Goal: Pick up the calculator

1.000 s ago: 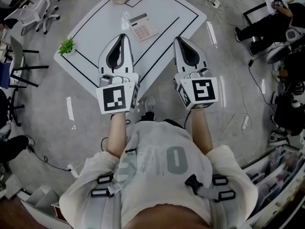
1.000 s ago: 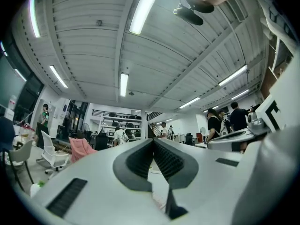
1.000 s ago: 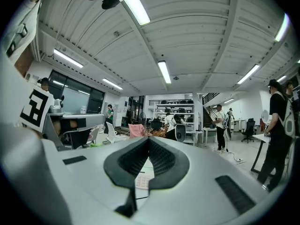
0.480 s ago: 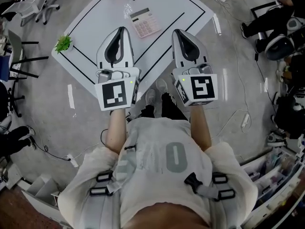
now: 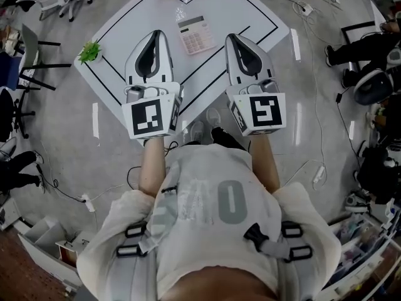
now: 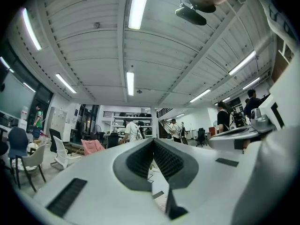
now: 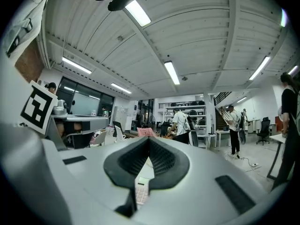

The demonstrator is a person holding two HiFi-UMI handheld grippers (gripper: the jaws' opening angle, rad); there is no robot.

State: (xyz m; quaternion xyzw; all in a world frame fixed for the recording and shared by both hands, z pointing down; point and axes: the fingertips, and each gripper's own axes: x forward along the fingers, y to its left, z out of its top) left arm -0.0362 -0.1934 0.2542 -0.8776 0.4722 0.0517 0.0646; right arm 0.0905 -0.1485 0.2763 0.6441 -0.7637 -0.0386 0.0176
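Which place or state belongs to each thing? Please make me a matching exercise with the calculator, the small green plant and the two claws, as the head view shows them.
Things:
1. calculator
2. green plant
3. left claw
4. right claw

Places or states:
A. shut and empty, right of the calculator
B. near the left corner of the table
C. lying flat on the white table, keys up
D. shut and empty, left of the calculator

Pairs: 1-C, 2-B, 3-D, 4-A
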